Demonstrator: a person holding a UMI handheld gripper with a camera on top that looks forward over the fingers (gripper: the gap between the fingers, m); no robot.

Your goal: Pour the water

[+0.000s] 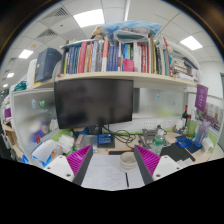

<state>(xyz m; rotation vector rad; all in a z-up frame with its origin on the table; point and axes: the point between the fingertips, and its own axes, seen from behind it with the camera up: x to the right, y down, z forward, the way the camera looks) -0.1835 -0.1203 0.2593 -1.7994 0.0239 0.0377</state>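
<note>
Jaws apart, nothing in them; my gripper (112,160) sits high over the desk (105,175), pads (80,160) splayed wide.

Task thing: can't make out a definite water container. Best guess is the small bottle (159,133) ahead and right of my fingers, among the clutter. No obvious cup to receive either; the round pale thing (127,160) just ahead between the fingers might be a bowl or lid, can't tell.

Risks, as I judge them:
- Picking the wrong item, since the target is ambiguous.
- Spilling onto the papers below me, or the keyboard (177,152) at right.
- Clipping neighbours on the way in; the right side is packed tight.

Around: dark monitor (94,102) dead ahead, shelf (120,77) of books above it, purple box (201,97) far right. Monitor blocks any straight-ahead reach.
</note>
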